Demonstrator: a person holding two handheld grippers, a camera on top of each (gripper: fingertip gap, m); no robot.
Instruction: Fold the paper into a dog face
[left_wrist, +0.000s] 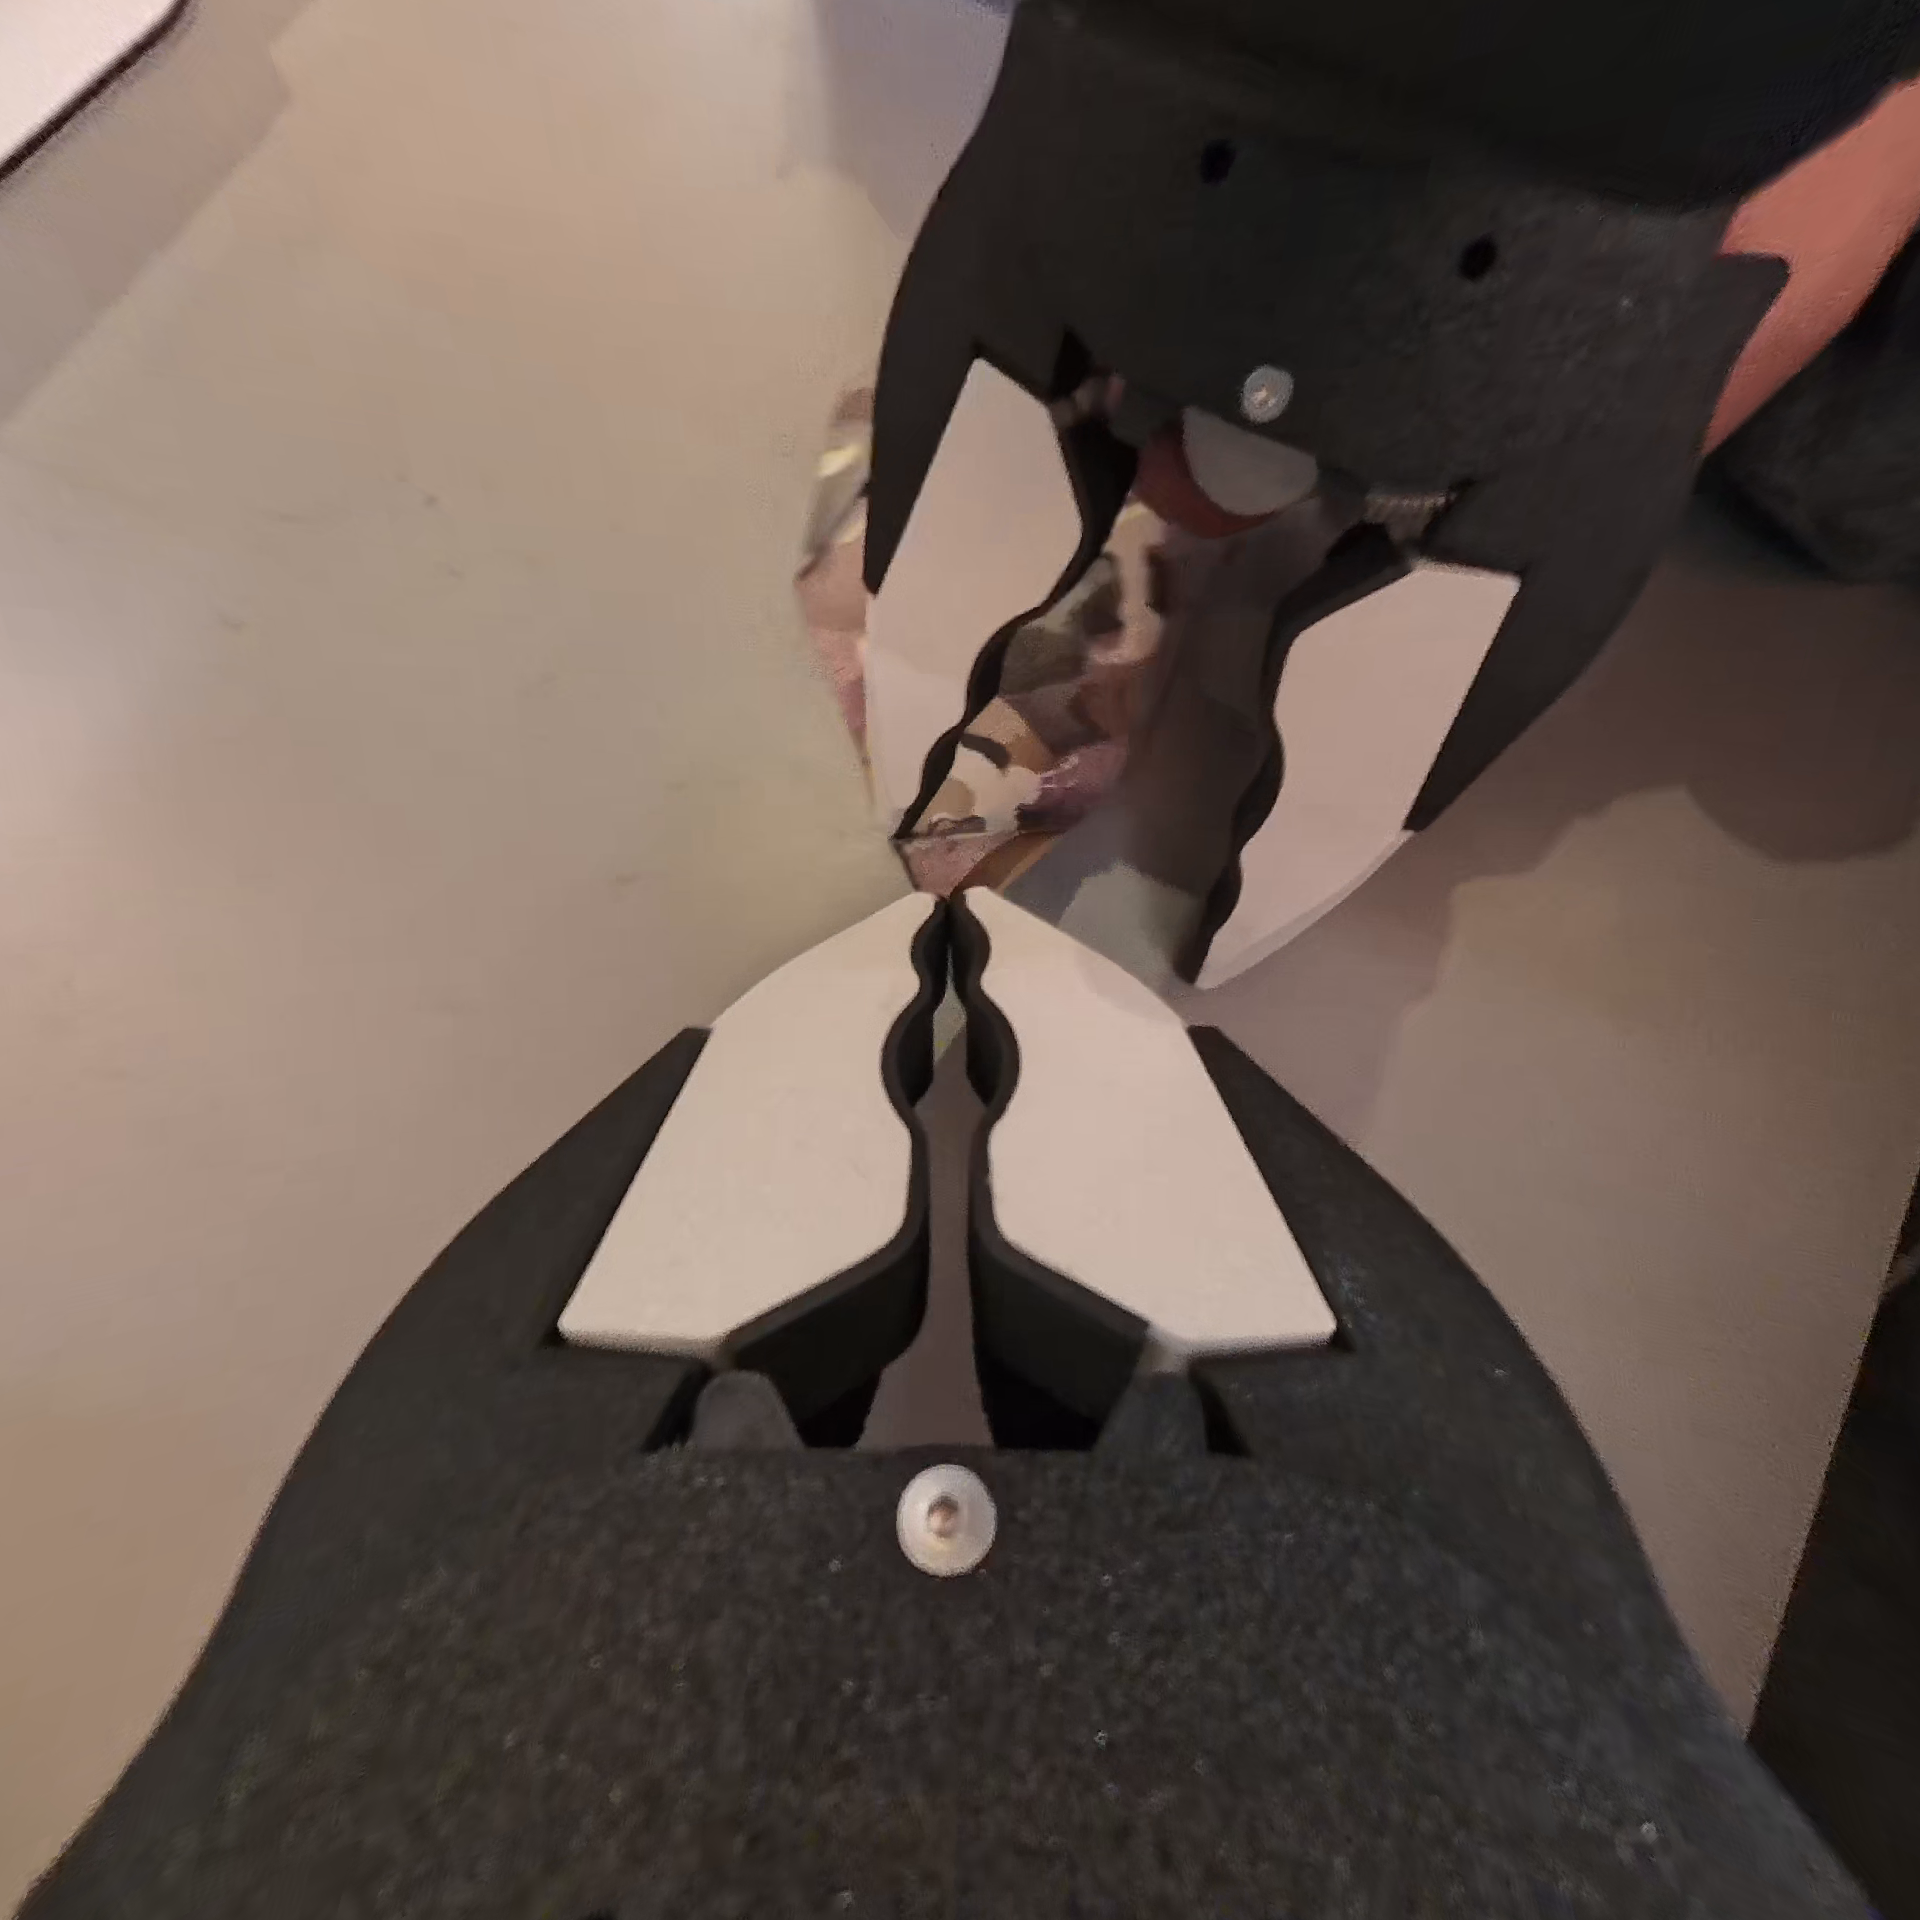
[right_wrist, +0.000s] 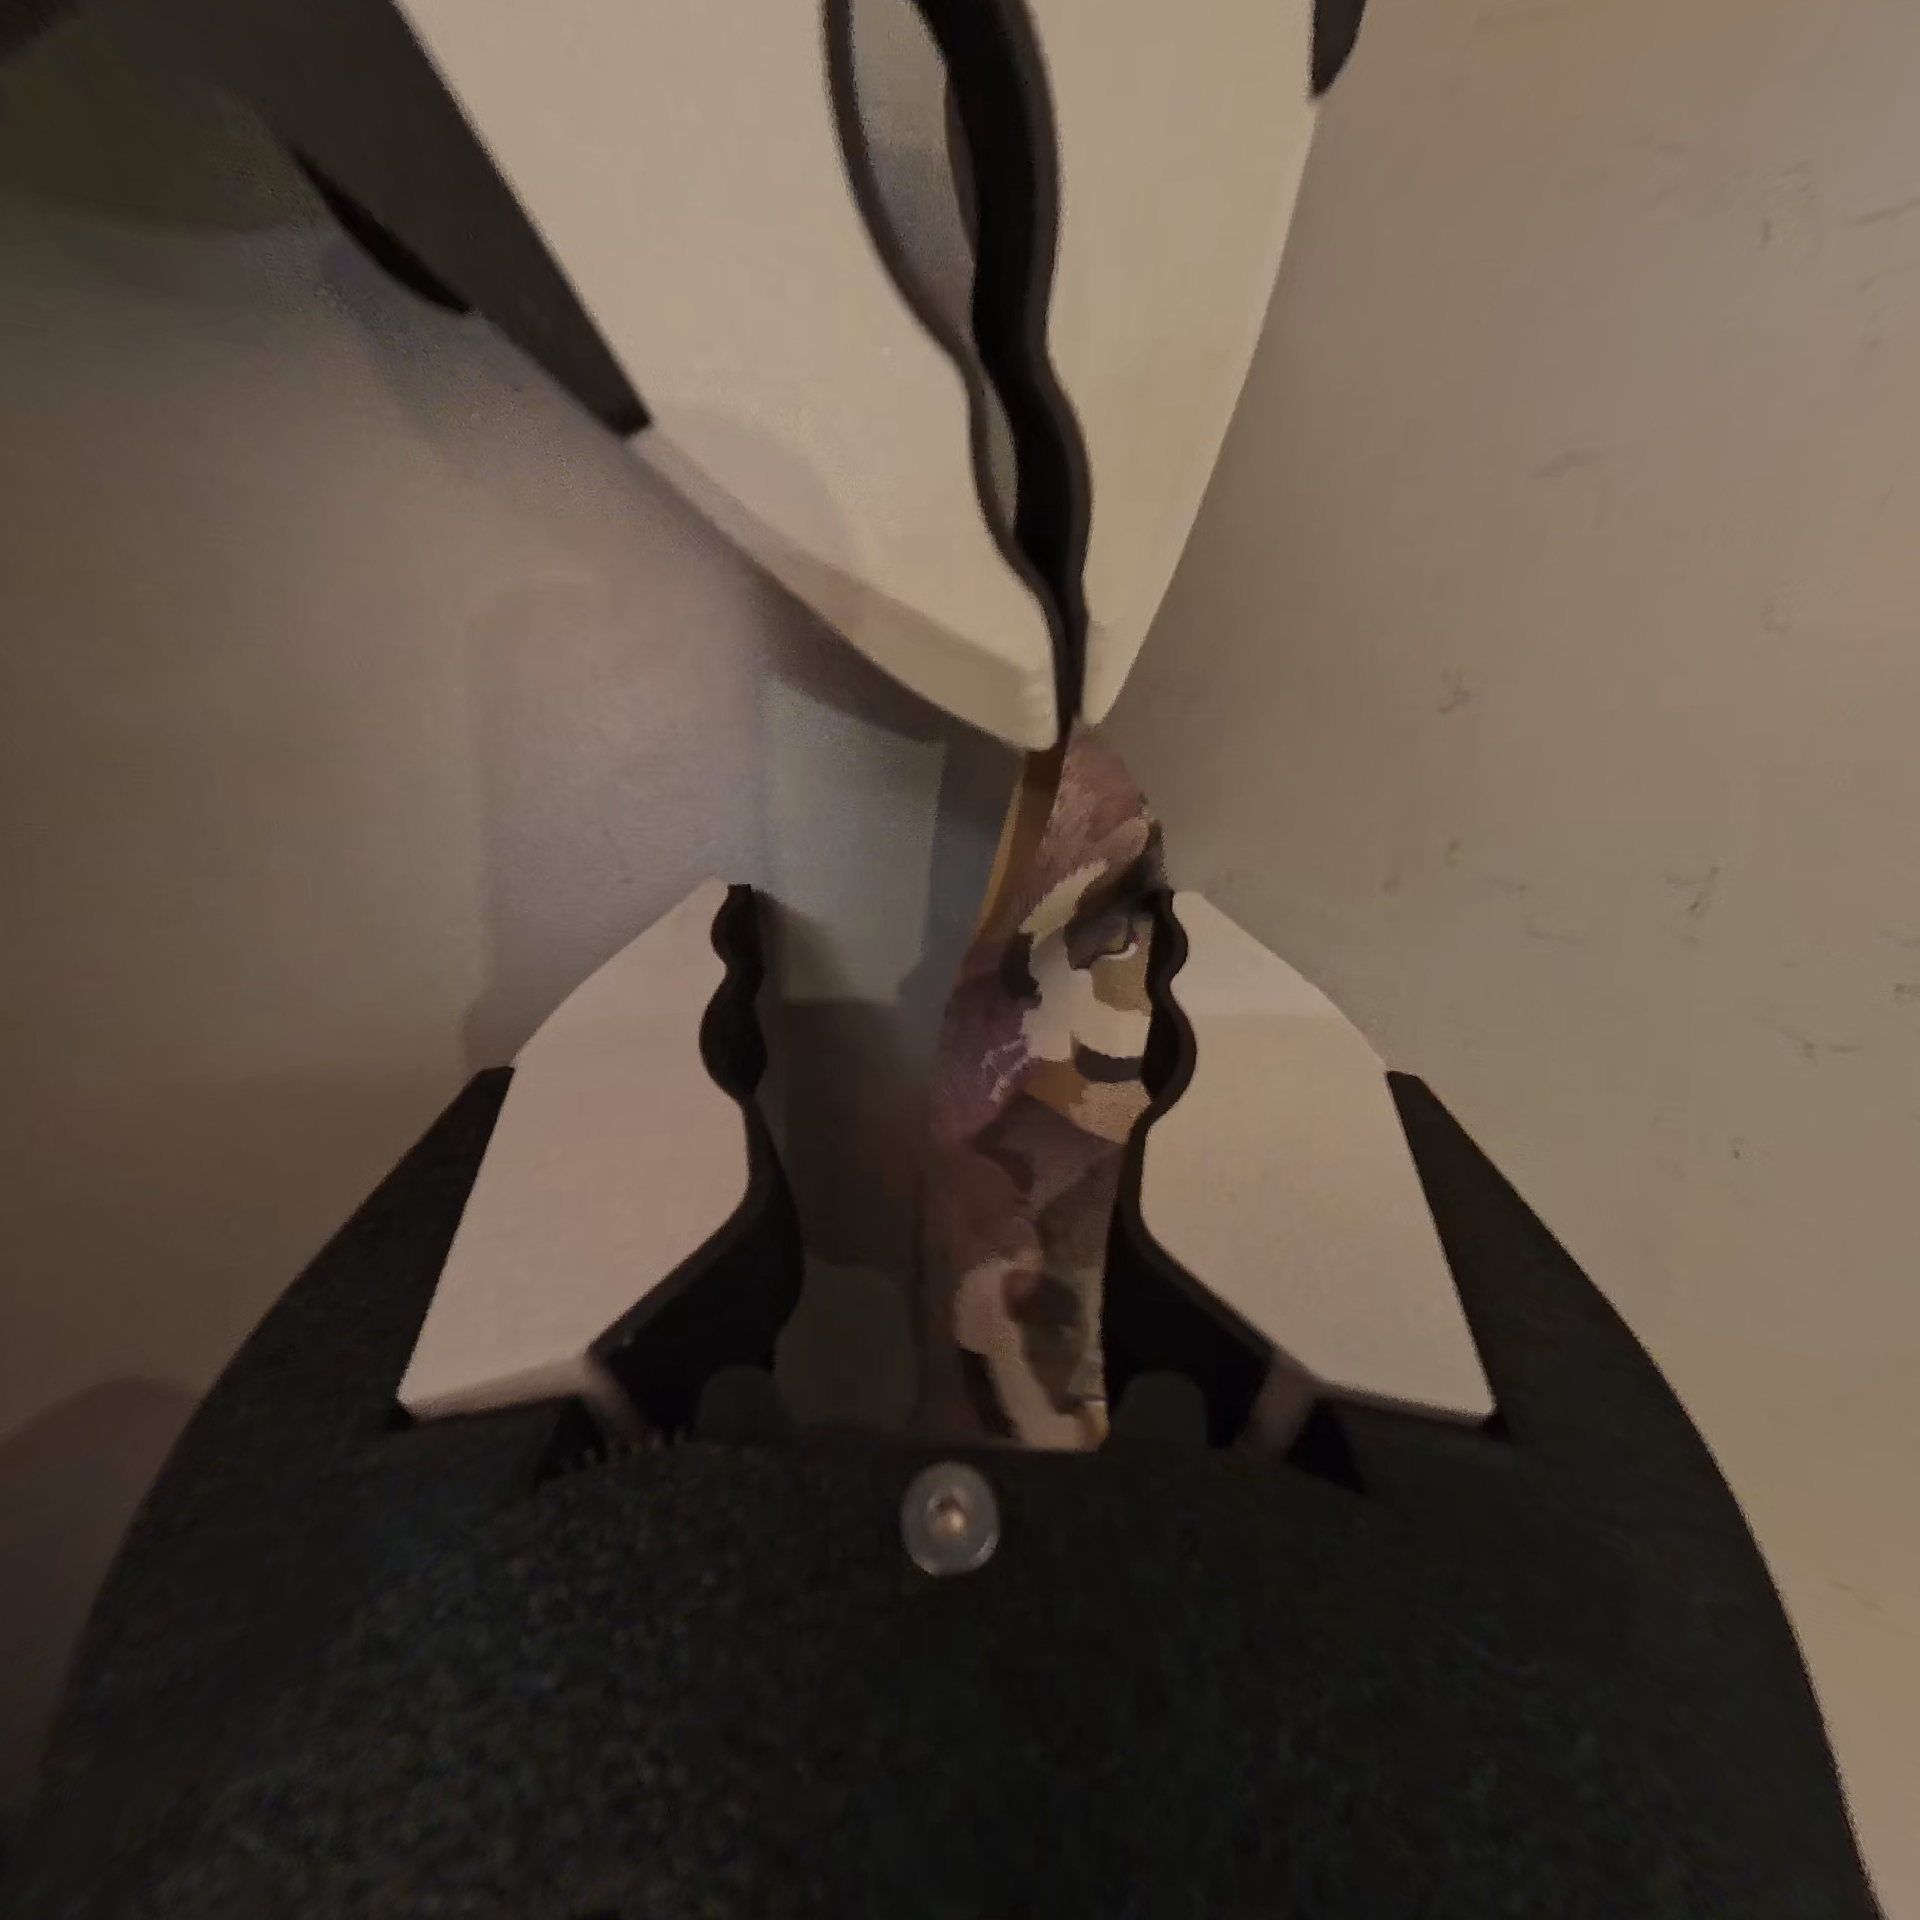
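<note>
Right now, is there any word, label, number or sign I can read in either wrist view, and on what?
None. The patterned paper shows only blurred colour patches, no legible lettering. The left gripper, the right gripper and the table carry no markings I can make out.

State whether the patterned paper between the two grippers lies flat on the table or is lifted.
Lifted: the patterned paper stands edge-up off the table, its tip pinched by the shut left gripper.

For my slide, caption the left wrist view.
Shut left gripper pinches patterned paper's corner while open right gripper straddles it.
</note>
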